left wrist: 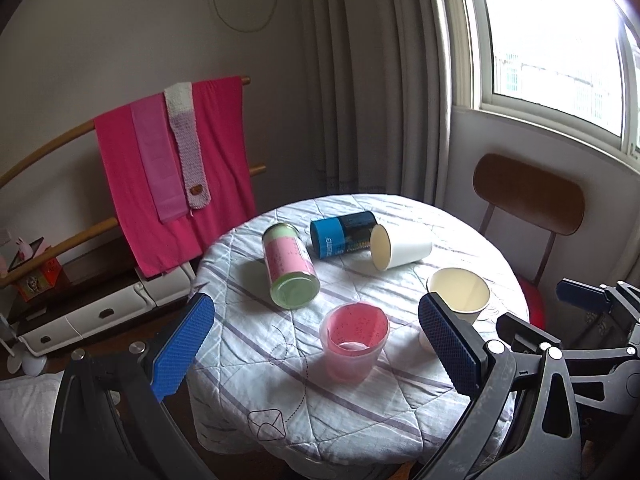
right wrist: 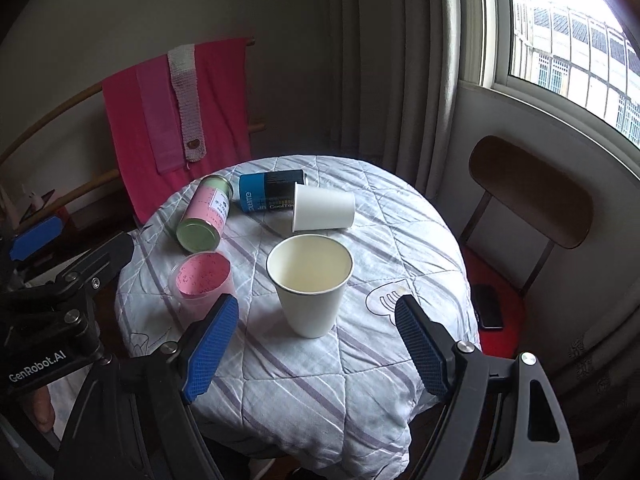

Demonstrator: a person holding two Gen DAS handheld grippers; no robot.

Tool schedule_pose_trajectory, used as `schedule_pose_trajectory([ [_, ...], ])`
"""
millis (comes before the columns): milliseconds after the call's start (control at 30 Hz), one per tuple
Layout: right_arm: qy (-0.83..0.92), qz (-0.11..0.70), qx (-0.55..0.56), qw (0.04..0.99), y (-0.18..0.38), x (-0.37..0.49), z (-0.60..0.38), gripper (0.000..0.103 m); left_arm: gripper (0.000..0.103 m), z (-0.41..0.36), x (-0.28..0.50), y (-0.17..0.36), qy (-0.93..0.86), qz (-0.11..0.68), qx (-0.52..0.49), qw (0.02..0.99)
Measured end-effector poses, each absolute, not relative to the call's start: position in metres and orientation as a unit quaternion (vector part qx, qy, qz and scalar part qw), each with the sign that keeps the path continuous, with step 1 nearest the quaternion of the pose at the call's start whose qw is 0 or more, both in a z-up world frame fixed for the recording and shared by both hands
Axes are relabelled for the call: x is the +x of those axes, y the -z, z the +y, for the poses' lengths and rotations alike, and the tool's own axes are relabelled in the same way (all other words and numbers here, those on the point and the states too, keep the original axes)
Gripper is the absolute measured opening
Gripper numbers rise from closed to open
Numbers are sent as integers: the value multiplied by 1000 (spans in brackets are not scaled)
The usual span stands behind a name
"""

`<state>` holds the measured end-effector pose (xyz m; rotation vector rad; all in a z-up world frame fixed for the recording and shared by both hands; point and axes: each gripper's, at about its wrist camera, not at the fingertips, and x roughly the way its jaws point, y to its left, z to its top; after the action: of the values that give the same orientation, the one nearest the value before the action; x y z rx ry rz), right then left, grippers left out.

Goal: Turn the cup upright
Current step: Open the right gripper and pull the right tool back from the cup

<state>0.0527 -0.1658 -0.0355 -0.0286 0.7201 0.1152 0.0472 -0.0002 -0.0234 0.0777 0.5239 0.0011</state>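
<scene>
A white paper cup [left wrist: 400,246] [right wrist: 324,208] lies on its side at the far part of the round table, mouth toward the left. A second white paper cup [left wrist: 459,290] [right wrist: 310,286] stands upright nearer. A pink plastic cup [left wrist: 354,340] [right wrist: 202,280] stands upright at the near left. My left gripper [left wrist: 316,344] is open and empty, with the pink cup between its fingers and a little ahead. My right gripper [right wrist: 316,346] is open and empty, just short of the upright paper cup.
A pink and green can [left wrist: 290,266] [right wrist: 206,216] and a blue can [left wrist: 344,232] [right wrist: 272,190] lie on their sides on the quilted tablecloth [left wrist: 320,400]. A wooden chair [right wrist: 532,200] stands at the right with a phone [right wrist: 490,306] on its seat. Pink towels [left wrist: 172,168] hang on a rack behind.
</scene>
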Motion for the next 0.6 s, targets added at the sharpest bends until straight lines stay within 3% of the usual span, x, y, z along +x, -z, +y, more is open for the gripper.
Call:
schedule_pose_trajectory([
  [600,-11,302,-38,953,7,17,-157,82,103,13,15,7,-17,244,27,969],
])
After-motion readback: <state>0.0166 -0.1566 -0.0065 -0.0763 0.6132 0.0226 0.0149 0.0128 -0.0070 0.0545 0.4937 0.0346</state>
